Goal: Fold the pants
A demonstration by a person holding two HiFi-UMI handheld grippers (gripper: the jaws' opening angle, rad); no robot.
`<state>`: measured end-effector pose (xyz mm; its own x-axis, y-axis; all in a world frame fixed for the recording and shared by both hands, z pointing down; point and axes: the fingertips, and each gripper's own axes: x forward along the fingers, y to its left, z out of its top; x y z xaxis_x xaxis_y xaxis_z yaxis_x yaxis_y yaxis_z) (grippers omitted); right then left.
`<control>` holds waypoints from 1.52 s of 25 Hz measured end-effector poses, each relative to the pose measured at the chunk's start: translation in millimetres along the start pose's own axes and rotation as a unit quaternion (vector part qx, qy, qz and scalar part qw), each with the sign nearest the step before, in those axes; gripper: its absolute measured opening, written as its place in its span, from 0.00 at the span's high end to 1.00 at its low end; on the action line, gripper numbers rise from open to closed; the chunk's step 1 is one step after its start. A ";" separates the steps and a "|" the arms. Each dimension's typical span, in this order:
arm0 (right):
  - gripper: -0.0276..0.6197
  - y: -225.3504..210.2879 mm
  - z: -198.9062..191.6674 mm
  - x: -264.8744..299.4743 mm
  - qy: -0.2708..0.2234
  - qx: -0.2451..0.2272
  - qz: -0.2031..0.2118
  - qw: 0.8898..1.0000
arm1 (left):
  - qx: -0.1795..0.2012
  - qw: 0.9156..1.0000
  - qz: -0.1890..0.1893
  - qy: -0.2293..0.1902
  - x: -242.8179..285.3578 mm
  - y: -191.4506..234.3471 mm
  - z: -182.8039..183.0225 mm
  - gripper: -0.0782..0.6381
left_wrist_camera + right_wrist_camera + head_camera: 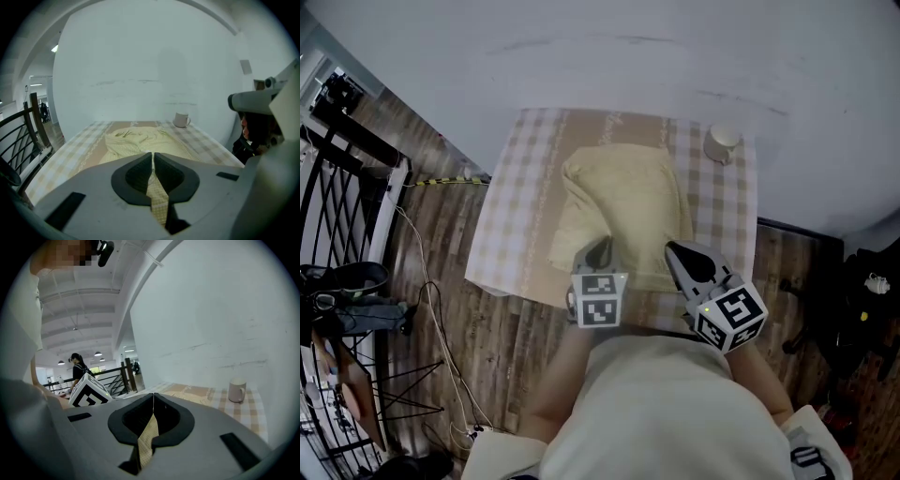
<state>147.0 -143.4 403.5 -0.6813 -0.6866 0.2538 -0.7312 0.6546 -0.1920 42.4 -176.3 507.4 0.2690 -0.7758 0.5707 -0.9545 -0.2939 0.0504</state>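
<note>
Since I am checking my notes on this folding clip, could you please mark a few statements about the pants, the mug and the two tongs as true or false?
1. The left tongs are shut on a strip of the pants. True.
2. The right tongs hang open and empty. False: they are shut, with a strip of the pants' fabric pinched between them.
3. The mug stands on top of the pants. False: it stands on the checked tablecloth at the far right corner, apart from the pants.
4. The pants lie on the checked tablecloth. True.
5. Both tongs are at the far edge of the table, beside the wall. False: both are at the near edge, by the person.
</note>
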 end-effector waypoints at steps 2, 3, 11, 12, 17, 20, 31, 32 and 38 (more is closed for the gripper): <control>0.96 -6.1 -2.5 -7.9 0.001 0.001 0.001 1.000 | 0.011 1.000 -0.008 -0.002 2.5 -18.4 4.6 0.87; 0.96 -8.8 -3.6 -11.6 0.002 0.002 0.002 1.000 | 0.016 1.000 -0.013 -0.002 3.8 -27.5 6.0 0.87; 0.96 -24.3 -9.8 -44.1 0.003 0.006 -0.001 1.000 | 0.053 0.997 -0.060 0.001 10.0 -98.4 9.6 0.87; 0.96 -25.6 -11.5 -48.4 0.003 0.007 -0.002 1.000 | 0.059 0.996 -0.066 0.000 10.2 -107.0 10.1 0.87; 0.96 -31.1 -20.0 -66.4 0.008 0.011 -0.006 1.000 | 0.081 0.992 -0.093 0.006 13.0 -144.9 4.8 0.87; 0.96 -35.8 -25.2 -76.3 0.012 0.015 -0.012 1.000 | 0.095 0.989 -0.110 0.018 12.5 -165.9 -4.0 0.87; 0.96 -54.5 -41.7 -99.7 0.022 0.032 -0.030 0.999 | 0.151 0.976 -0.136 0.082 11.1 -204.2 -62.9 0.87; 0.96 -55.9 -41.4 -99.3 0.022 0.032 -0.030 0.999 | 0.151 0.975 -0.138 0.087 11.4 -204.5 -66.9 0.87; 0.96 -63.8 -40.1 -98.0 0.020 0.031 -0.034 0.999 | 0.152 0.971 -0.144 0.115 13.2 -209.3 -92.5 0.87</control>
<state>261.8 -105.2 428.8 -0.6283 -0.7152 0.3060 -0.7778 0.5847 -0.2305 233.8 -73.5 580.2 0.4497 -0.5030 0.7381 -0.7529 -0.6580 0.0103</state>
